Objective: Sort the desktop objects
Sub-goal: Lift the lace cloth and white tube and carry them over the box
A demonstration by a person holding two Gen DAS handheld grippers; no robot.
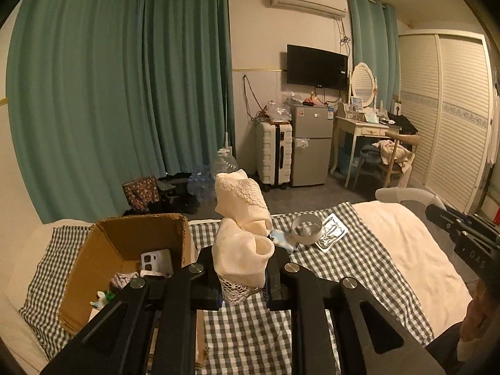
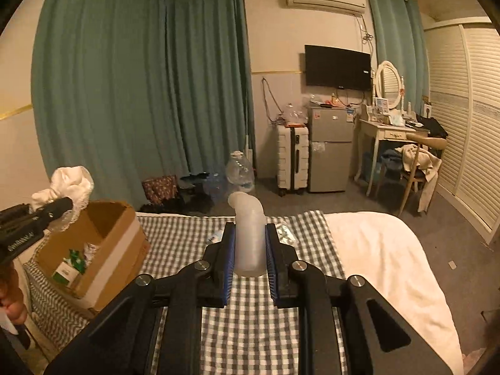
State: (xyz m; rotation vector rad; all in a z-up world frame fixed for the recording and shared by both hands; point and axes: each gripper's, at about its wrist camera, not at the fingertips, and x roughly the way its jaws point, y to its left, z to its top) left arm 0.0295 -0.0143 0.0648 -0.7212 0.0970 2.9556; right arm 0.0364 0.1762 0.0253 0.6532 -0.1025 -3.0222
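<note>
Open brown cardboard box (image 1: 137,243) on checked cloth (image 1: 359,259); right of box: round clear tape roll (image 1: 307,229), flat clear plastic packet (image 1: 332,232) beside it; white phone case (image 1: 156,261) inside box.

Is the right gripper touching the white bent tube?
Touching. The right wrist view shows the right gripper with both blue pads pressed against the sides of the white bent tube.

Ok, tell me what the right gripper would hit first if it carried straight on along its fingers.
Probably the green-and-white checked cloth on the bed, near the small flat packets lying just past the right gripper, which points slightly downward. Its translucent bent plastic tube would touch first. Depth is hard to judge.
</note>
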